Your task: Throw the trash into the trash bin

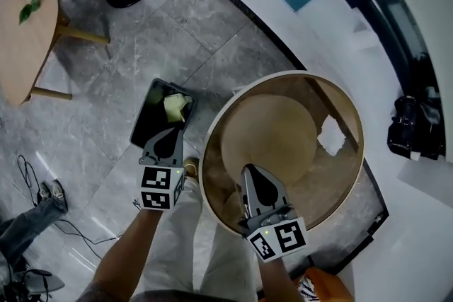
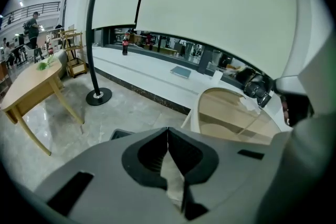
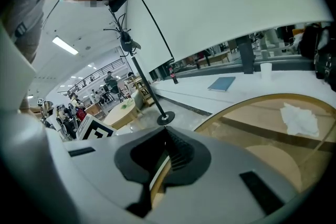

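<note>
Left gripper (image 2: 168, 129) and right gripper (image 3: 167, 131) jaws both clenched, nothing grasped. Head view alone showed the yellow-green wad (image 1: 175, 107) in the black trash bin (image 1: 145, 120), just beyond left jaws. White tissue (image 3: 300, 118) on round surface (image 3: 262, 134), ahead-right of right jaws

A crumpled white tissue (image 1: 331, 136) lies on the round glass-topped table (image 1: 338, 186).

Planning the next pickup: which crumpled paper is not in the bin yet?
The white paper on the round table; the yellowish paper lies inside the black bin on the floor.
</note>
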Demonstrator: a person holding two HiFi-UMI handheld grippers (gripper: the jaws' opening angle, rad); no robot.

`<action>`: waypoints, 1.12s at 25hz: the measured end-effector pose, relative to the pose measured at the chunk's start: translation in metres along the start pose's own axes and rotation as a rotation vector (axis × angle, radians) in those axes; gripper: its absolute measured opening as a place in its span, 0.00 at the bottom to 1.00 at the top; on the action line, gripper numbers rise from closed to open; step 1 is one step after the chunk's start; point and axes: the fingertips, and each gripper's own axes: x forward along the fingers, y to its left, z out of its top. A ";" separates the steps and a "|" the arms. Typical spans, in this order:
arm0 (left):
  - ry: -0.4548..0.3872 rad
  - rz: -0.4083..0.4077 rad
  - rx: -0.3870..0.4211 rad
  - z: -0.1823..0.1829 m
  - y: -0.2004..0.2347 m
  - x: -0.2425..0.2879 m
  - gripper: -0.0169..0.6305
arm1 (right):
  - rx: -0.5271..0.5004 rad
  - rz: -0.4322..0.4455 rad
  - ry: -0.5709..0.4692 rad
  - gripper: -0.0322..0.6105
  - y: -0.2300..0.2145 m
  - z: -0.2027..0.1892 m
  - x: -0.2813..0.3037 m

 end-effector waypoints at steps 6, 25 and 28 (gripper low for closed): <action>0.004 -0.085 0.064 0.021 -0.078 0.010 0.06 | 0.024 -0.081 -0.055 0.08 -0.049 0.020 -0.050; -0.001 -0.348 0.286 0.051 -0.371 0.058 0.06 | 0.148 -0.355 -0.190 0.08 -0.220 0.020 -0.246; 0.005 -0.360 0.305 0.052 -0.386 0.065 0.06 | 0.166 -0.367 -0.200 0.08 -0.230 0.015 -0.256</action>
